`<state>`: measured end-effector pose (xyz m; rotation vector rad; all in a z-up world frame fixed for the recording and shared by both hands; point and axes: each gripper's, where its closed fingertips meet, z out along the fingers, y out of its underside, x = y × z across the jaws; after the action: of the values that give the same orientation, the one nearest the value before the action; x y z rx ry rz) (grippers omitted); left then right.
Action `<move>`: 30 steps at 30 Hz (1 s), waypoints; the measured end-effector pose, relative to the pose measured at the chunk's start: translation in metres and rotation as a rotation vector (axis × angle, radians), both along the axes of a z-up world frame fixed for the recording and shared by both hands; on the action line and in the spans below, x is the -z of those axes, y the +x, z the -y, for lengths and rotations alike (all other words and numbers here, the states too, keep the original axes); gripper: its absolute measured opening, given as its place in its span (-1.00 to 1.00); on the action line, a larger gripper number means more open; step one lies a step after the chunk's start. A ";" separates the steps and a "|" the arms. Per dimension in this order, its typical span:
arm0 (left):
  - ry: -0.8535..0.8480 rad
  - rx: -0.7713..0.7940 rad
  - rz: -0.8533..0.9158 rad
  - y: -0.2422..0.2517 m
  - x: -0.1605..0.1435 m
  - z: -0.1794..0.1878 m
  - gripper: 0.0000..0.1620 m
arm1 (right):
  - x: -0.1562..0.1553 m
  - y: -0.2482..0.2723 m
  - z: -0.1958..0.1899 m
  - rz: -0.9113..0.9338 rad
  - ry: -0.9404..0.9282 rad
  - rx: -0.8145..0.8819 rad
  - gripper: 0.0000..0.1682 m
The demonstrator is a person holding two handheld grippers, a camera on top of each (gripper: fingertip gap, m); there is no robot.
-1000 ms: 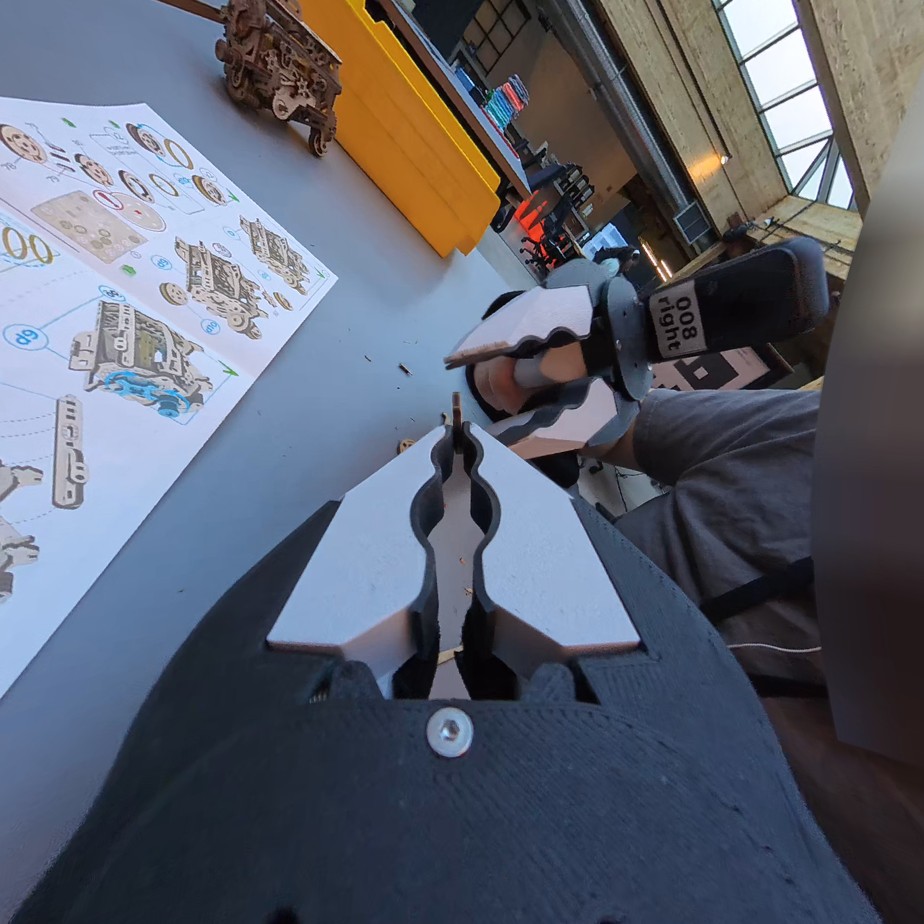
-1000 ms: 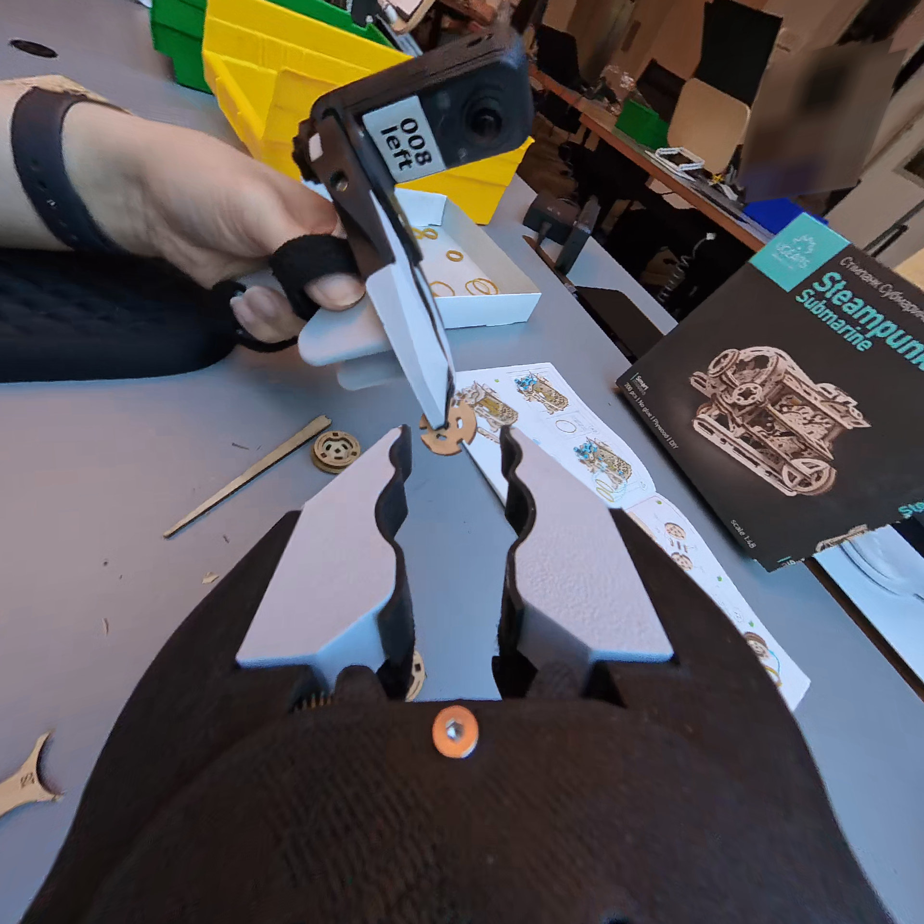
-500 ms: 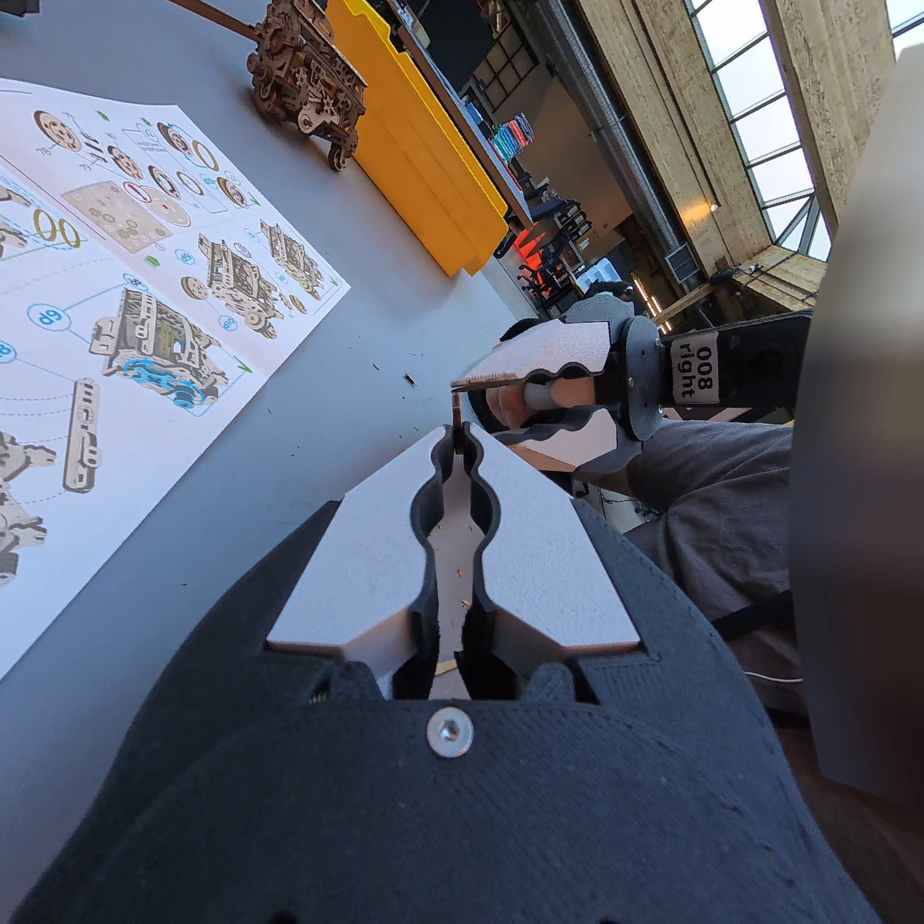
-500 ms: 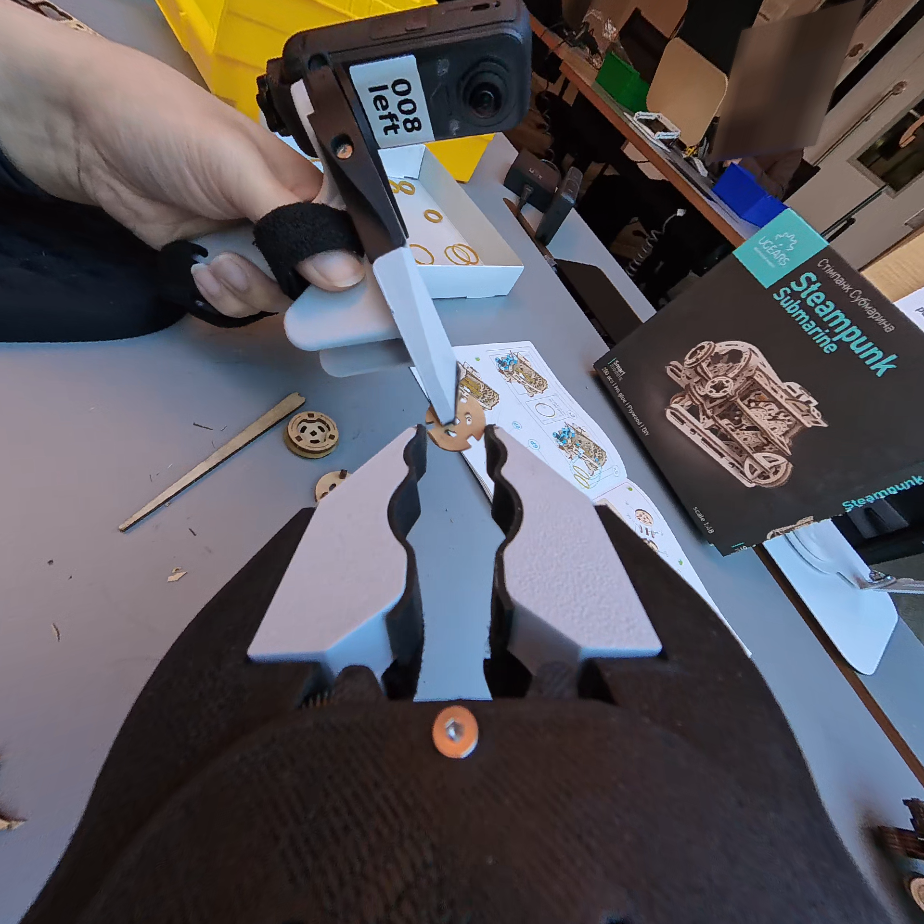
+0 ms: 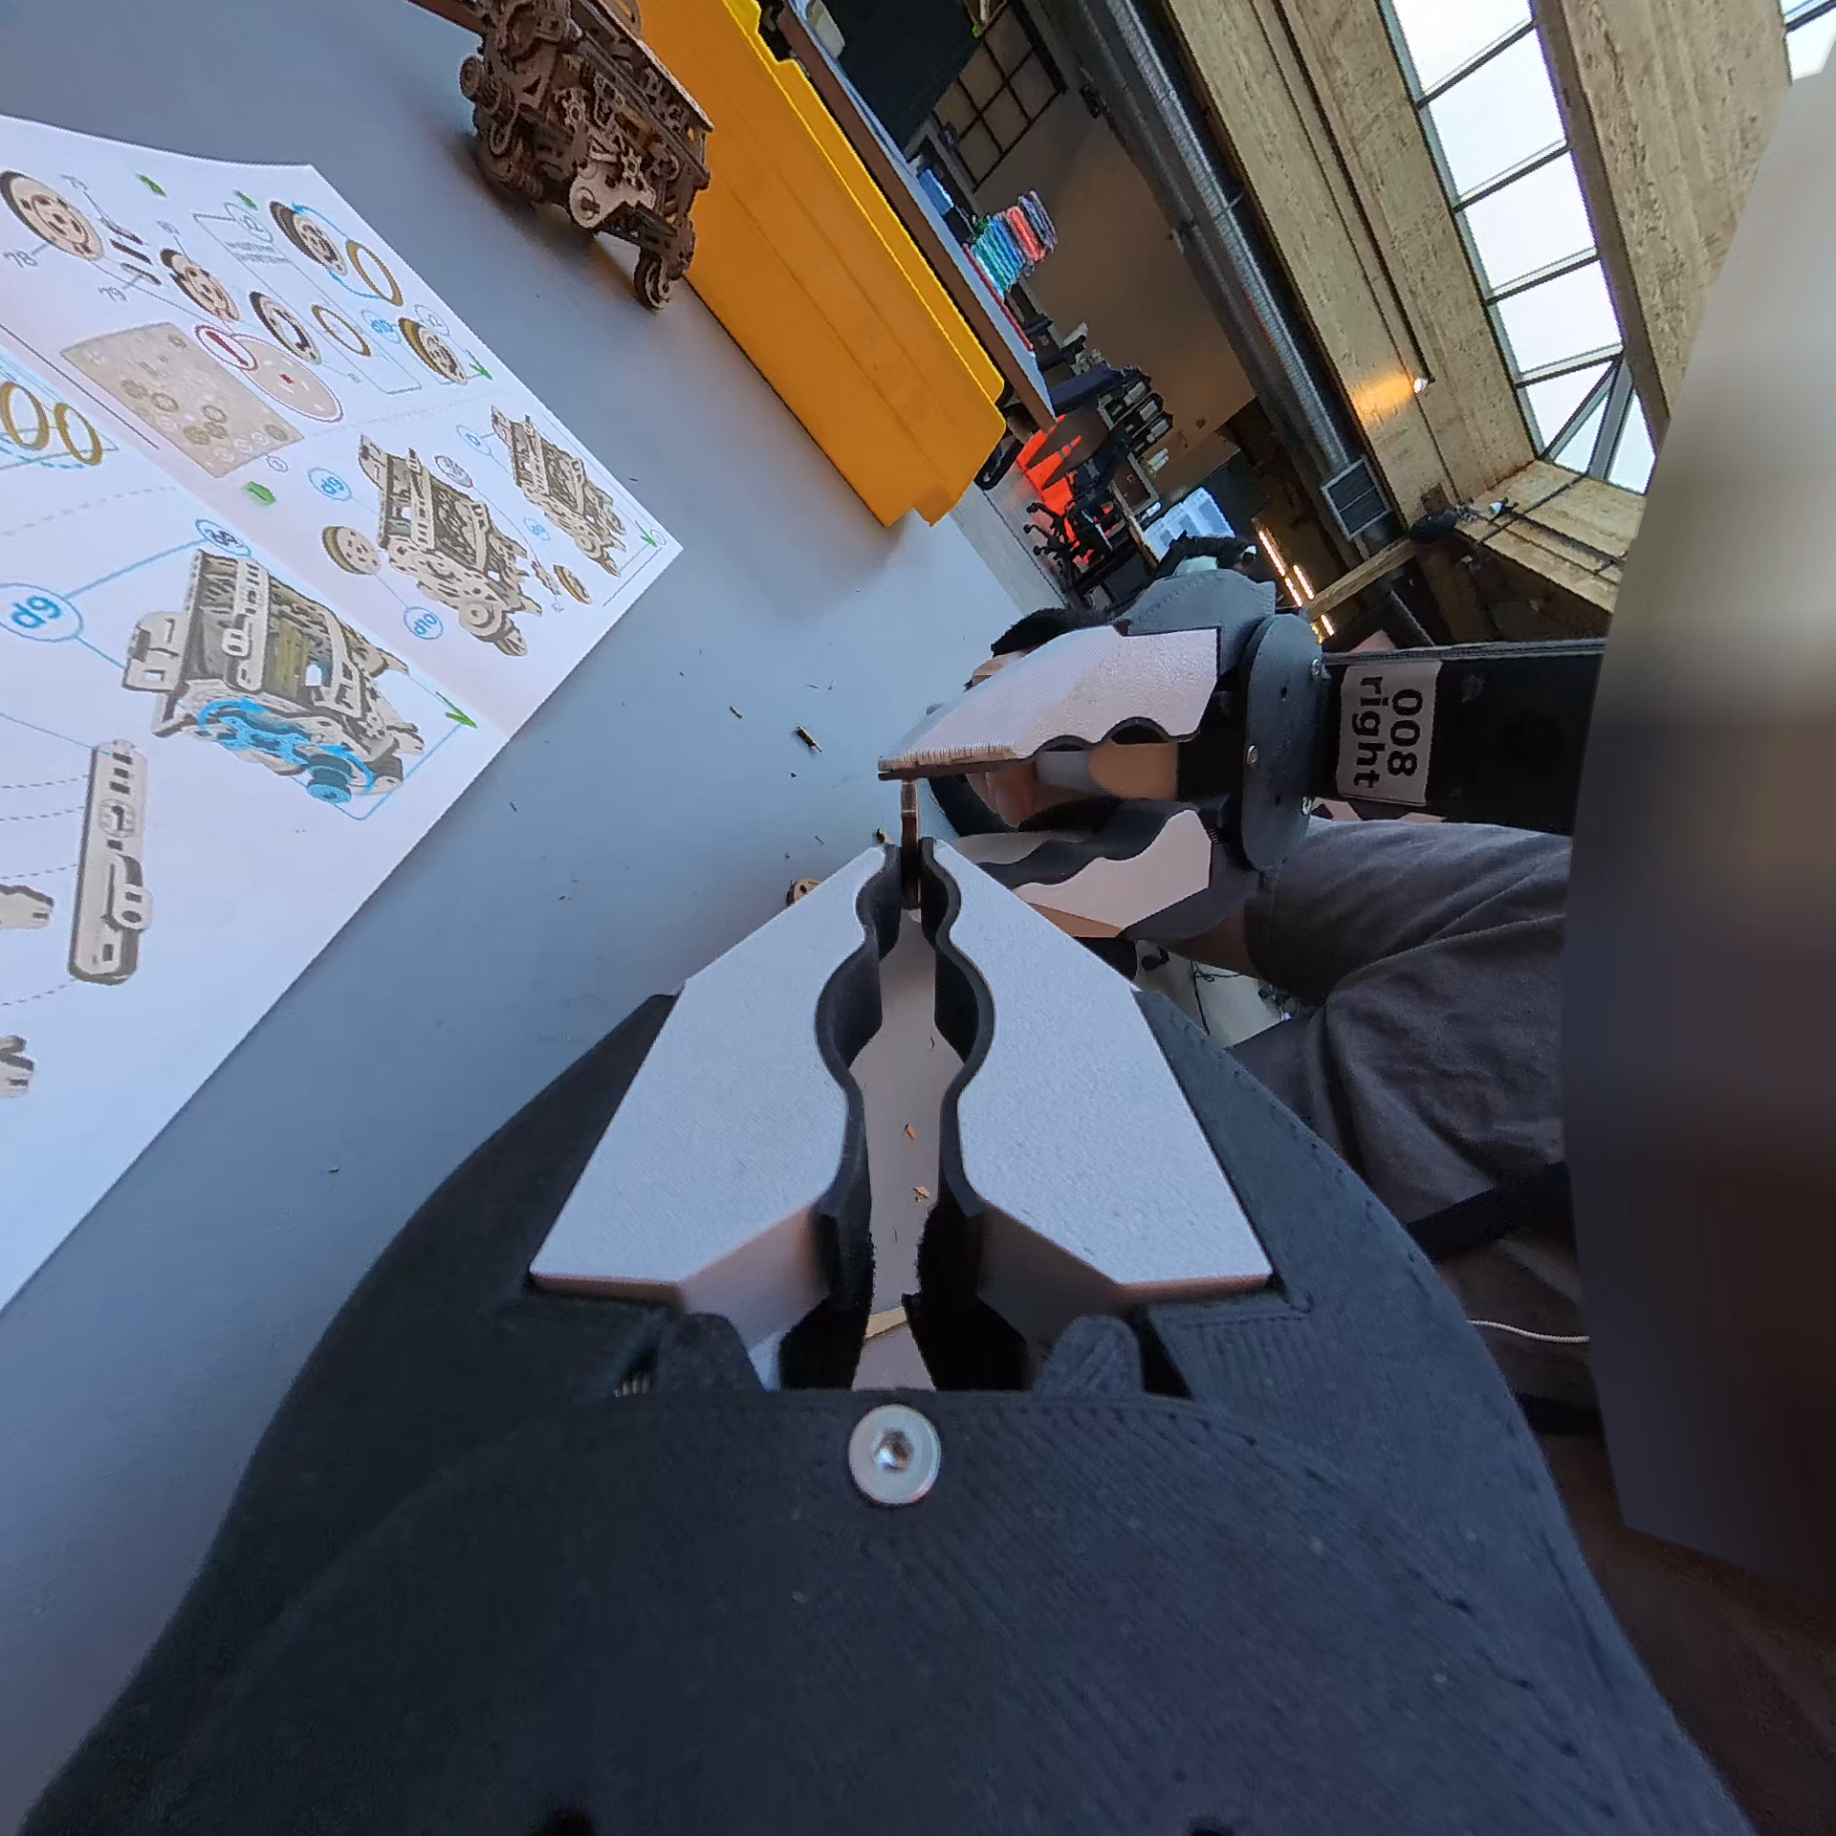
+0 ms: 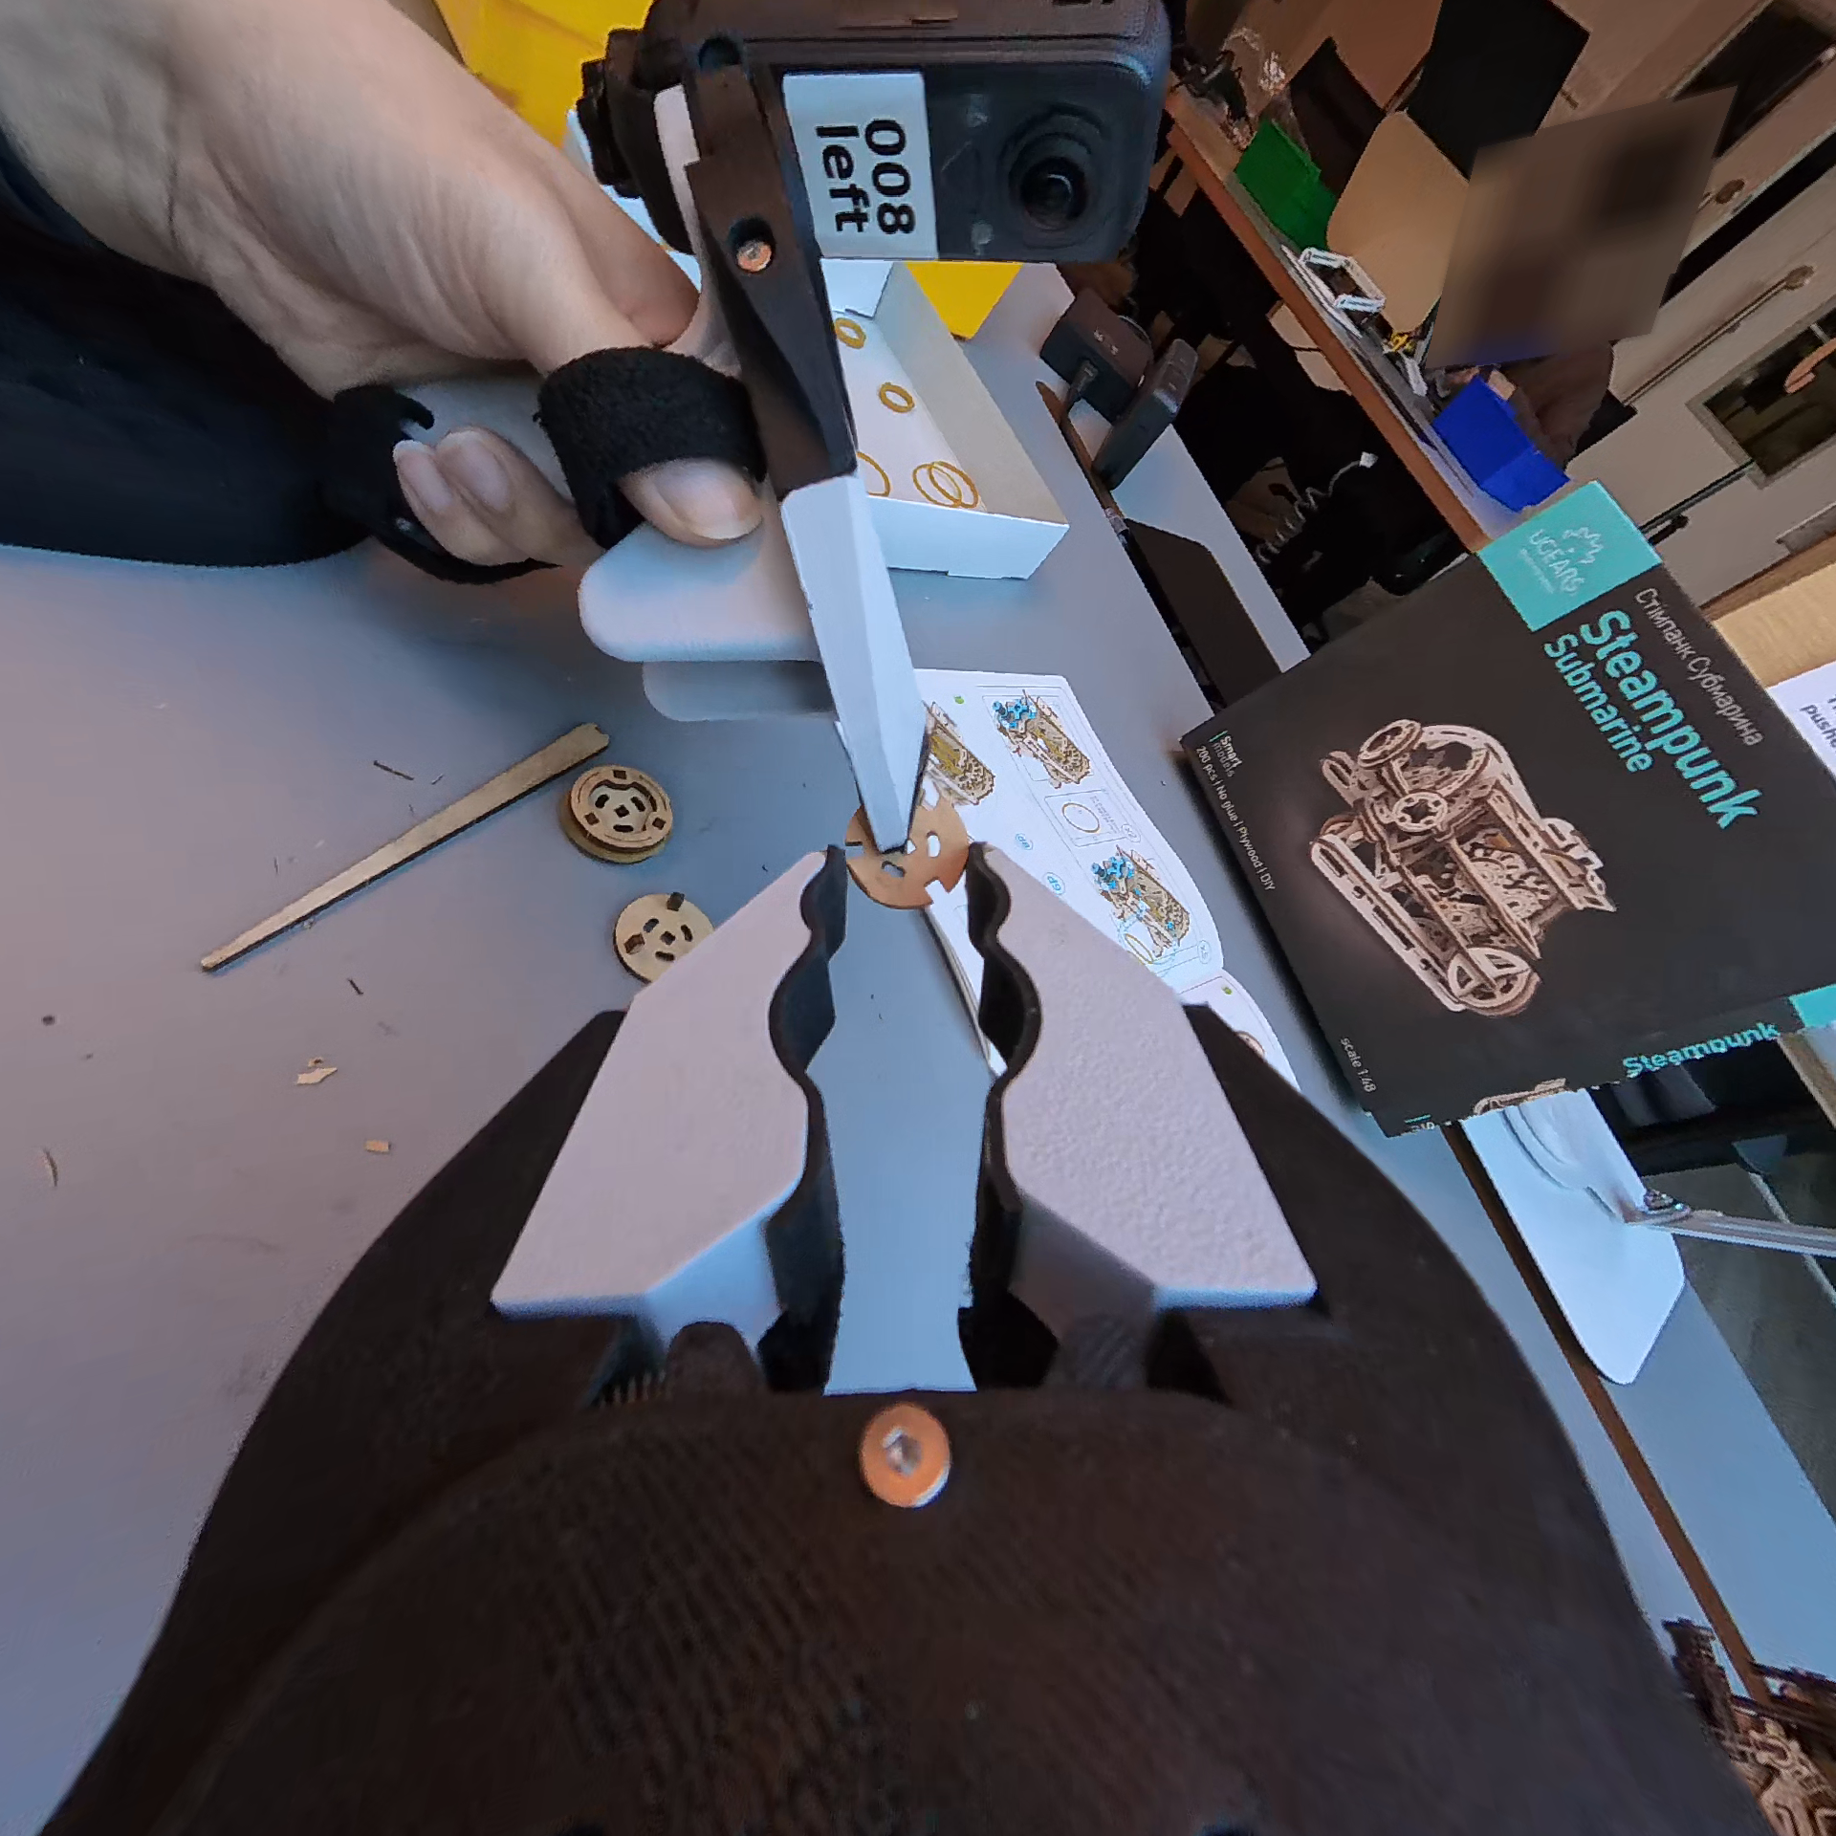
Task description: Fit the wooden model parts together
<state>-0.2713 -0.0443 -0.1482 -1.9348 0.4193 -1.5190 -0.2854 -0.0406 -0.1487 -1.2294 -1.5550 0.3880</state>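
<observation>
loose wooden discs [image 6: 616,813] and a thin stick [image 6: 397,849] lay on the desk [image 6: 199,715] at left, untouched. centre: left hand-held gripper [image 6: 887,835] was clamped on the slotted wooden disc [image 6: 909,862], held off the desk; the right hand-held gripper [image 6: 902,874] had closed in over the last second, its gap narrowed from wide to just flanking the disc's edges, not yet pinching it. looked like a handover or regrip was about to start; instruction sheet [image 6: 1073,795] and kit box [image 6: 1510,835] sat at right.

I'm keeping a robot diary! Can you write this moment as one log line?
left gripper: shut on wooden disc | right gripper: open, either side of the disc | two discs on table
</observation>
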 end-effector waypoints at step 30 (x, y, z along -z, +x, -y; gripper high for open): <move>0.118 -0.002 -0.262 -0.031 0.030 -0.012 -0.75 | 0.070 -0.013 0.028 0.350 -0.324 -0.278 -0.73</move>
<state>-0.3021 -0.0324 -0.1780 -2.0447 0.6050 -1.2141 -0.2989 -0.0691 -0.2188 -1.3827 -2.0334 0.6513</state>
